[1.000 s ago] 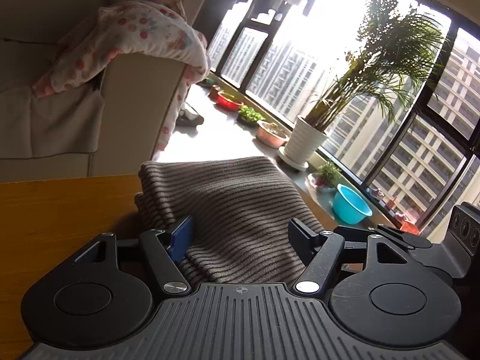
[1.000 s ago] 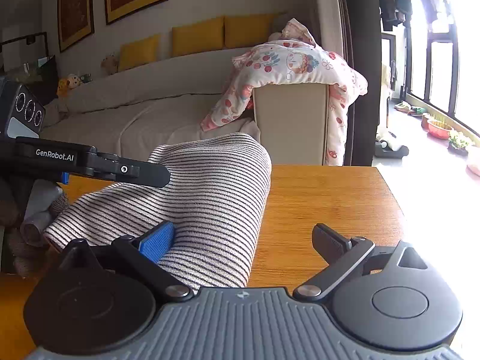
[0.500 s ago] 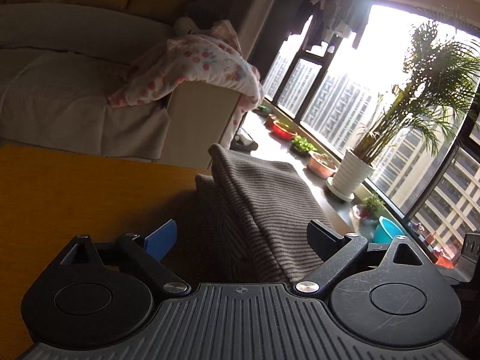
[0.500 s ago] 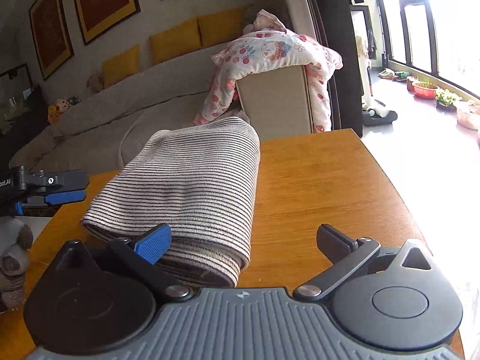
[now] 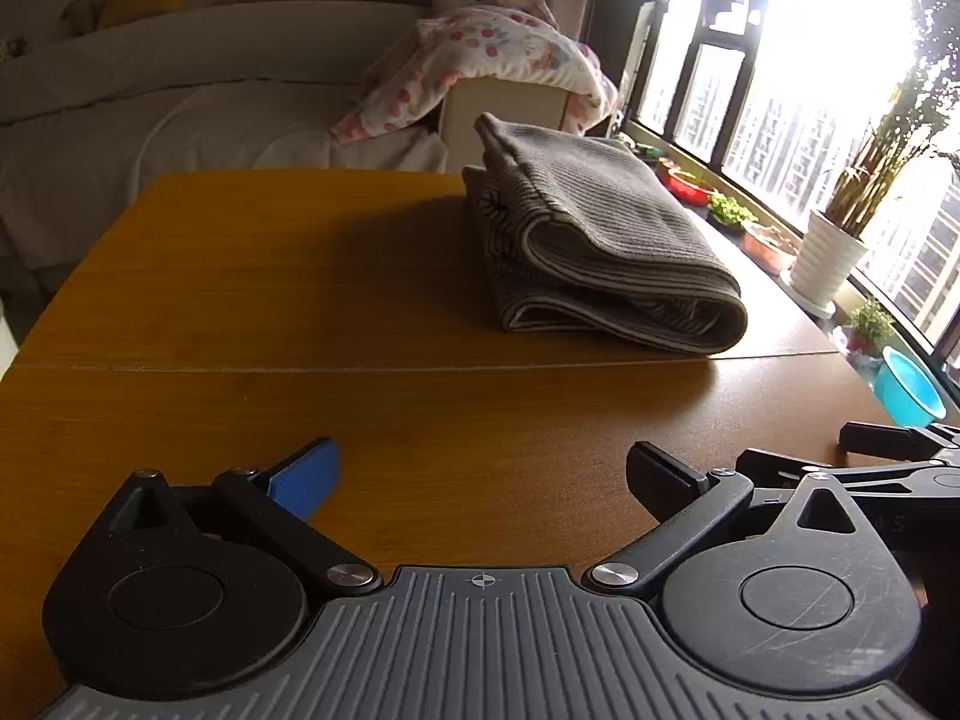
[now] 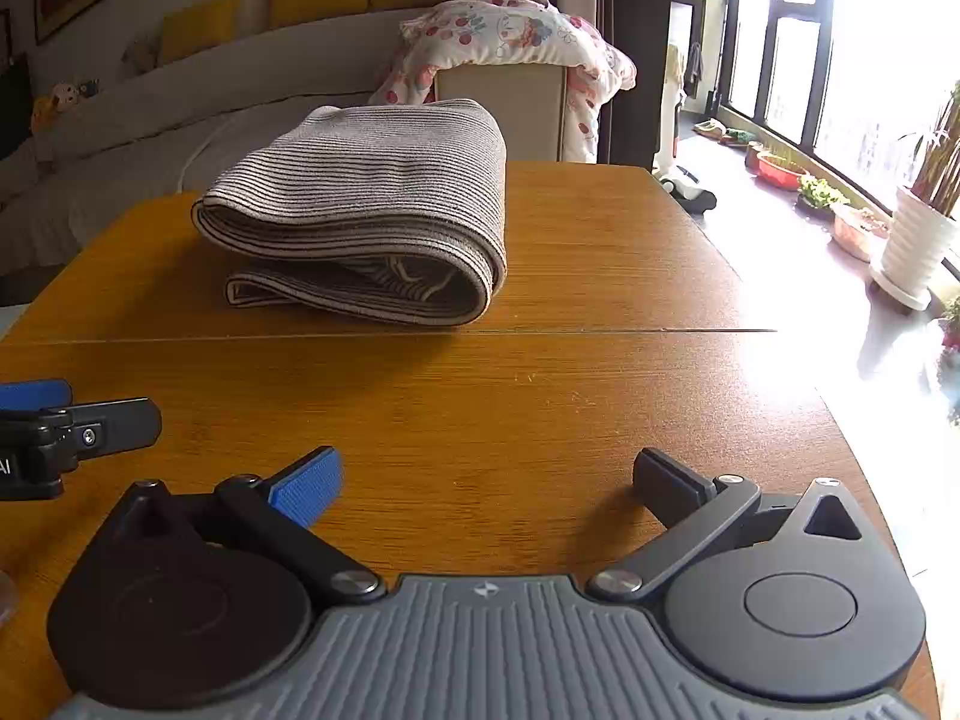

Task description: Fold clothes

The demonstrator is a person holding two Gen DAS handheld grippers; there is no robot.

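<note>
A grey striped garment (image 5: 600, 240) lies folded in a thick bundle on the far half of the wooden table (image 5: 300, 312); it also shows in the right wrist view (image 6: 372, 204). My left gripper (image 5: 480, 474) is open and empty, held back over the near part of the table, well apart from the garment. My right gripper (image 6: 486, 480) is open and empty too, over the near table. The right gripper's fingers show at the right edge of the left wrist view (image 5: 888, 441), and the left gripper's fingers show at the left edge of the right wrist view (image 6: 78, 414).
A sofa (image 6: 180, 120) with a floral blanket (image 6: 516, 36) over its arm stands behind the table. Potted plants (image 6: 918, 228) and bowls line the window sill on the right. A seam (image 6: 420, 334) crosses the table in front of the garment.
Both grippers have let go of the garment and pulled back towards the near edge. The garment now lies folded on the table by itself.
</note>
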